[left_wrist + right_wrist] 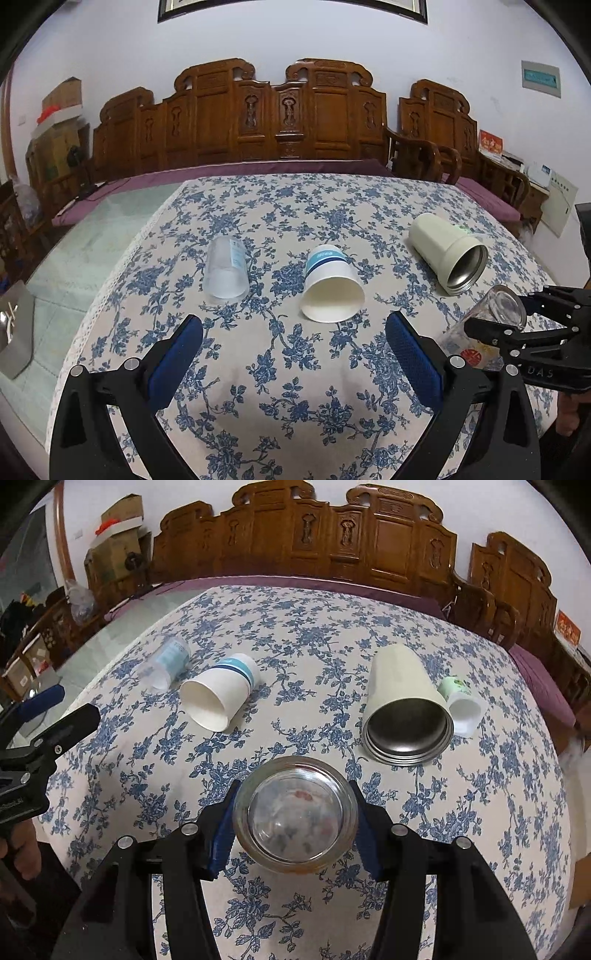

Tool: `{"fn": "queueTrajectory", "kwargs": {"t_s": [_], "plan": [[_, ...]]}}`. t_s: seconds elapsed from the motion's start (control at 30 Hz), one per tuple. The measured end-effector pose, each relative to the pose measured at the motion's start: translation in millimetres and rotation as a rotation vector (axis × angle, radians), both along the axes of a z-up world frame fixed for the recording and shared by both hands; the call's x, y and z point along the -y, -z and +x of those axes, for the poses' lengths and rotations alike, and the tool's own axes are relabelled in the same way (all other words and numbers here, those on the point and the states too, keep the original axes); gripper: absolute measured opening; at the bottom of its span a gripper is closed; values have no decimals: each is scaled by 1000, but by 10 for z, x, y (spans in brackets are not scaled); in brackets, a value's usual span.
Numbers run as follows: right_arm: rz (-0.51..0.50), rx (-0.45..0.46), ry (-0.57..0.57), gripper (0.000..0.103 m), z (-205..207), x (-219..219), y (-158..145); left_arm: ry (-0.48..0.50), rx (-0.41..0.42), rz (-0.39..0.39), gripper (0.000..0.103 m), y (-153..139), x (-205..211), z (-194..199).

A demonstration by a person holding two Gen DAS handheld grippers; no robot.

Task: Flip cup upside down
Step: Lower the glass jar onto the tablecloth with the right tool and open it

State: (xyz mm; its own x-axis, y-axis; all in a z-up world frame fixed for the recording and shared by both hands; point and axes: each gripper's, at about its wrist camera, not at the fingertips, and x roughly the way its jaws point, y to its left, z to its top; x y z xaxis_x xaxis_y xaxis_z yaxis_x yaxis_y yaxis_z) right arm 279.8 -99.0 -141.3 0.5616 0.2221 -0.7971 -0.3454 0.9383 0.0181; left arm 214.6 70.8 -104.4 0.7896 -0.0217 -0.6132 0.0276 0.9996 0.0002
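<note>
the left tool (293,334) hangs released over the flowered desk (258,376), its blue pads wide apart with nothing between them. ahead of it, from left to right, lie a clear plastic cup (226,271), a paper cup (330,288) with blue bands and a cream steel-lined tumbler (445,251), all on their sides. at far right the right tool (295,823) is clenched on the glass cup (295,814), held tilted just above the desk, its thick base toward the right wrist camera.

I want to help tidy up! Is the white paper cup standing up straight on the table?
No, the paper cup lies on its side on the flowered tablecloth, its open mouth facing the camera.
</note>
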Motion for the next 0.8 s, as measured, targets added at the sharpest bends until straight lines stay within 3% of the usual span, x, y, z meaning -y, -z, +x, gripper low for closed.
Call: {"fn": "queueTrajectory", "kwargs": {"t_s": [0.47, 0.8], "plan": [[82, -3, -18, 60, -73, -30, 72, 8, -8, -1, 95, 0, 17, 0], [160, 82, 18, 83, -404, 279, -135, 22, -44, 18, 95, 36, 101, -60]]}}
